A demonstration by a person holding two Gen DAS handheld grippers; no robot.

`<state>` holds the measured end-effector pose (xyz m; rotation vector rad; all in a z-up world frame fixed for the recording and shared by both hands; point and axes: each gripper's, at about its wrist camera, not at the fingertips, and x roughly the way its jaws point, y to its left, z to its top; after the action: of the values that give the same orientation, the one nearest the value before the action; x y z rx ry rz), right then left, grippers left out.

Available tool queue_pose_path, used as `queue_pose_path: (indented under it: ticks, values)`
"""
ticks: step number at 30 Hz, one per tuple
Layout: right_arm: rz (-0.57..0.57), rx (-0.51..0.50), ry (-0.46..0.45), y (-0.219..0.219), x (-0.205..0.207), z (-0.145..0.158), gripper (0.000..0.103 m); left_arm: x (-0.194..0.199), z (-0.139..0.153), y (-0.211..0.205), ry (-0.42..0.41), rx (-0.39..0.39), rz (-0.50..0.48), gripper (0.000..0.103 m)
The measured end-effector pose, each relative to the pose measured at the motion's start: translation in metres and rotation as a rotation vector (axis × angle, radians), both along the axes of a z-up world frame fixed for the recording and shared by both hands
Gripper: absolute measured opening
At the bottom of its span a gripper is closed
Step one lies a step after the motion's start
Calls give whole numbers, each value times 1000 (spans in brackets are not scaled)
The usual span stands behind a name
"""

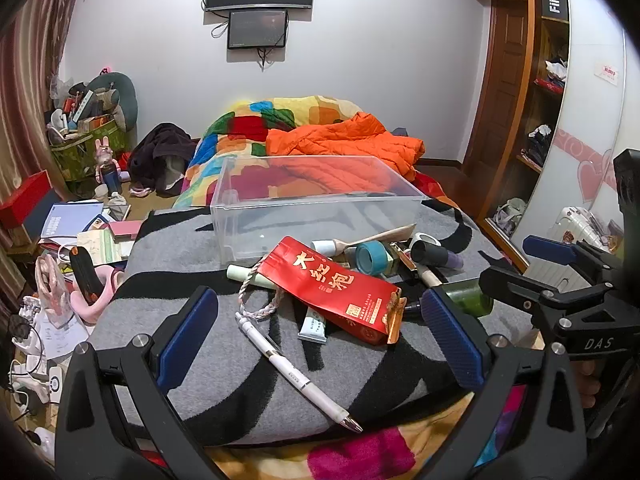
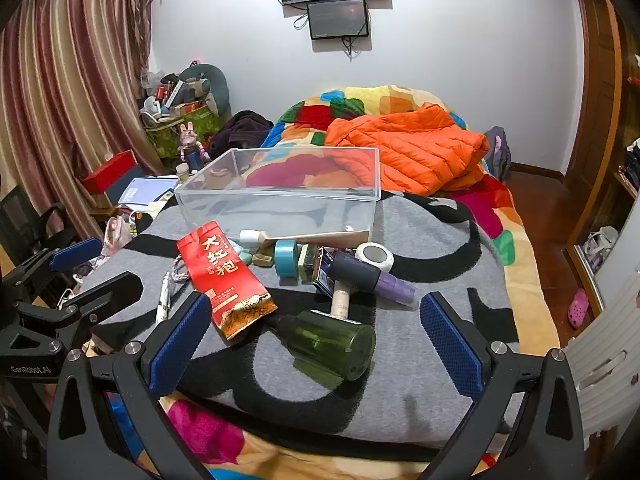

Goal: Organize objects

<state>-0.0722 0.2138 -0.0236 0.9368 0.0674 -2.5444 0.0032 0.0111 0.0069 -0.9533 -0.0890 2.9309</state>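
Grey blanket [image 2: 420, 392], one clear bin [image 2: 280, 200], one green bottle [image 2: 332, 346], one pen [image 1: 296, 372]

one clear bin [image 1: 320, 200], two tape rolls [image 2: 286, 258], one pen [image 1: 296, 372].

Grey-and-black blanket [image 1: 192, 256] on the bed, under a clear bin [image 1: 316, 204], red pouch [image 1: 340, 288] and white pen [image 1: 296, 372].

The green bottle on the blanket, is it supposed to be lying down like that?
It does look odd. The green bottle is tipped on its side on the grey blanket, its neck tucked under the red packet. Nothing looks spilled. The clear box behind the pile has nothing in it.
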Motion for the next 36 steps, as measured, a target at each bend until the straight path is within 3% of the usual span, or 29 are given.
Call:
queue_pose_path:
  ticks: [36]
  values:
    - [17, 1, -19, -5, -3, -5, 103, 3, -3, -3, -9, 28, 6, 103]
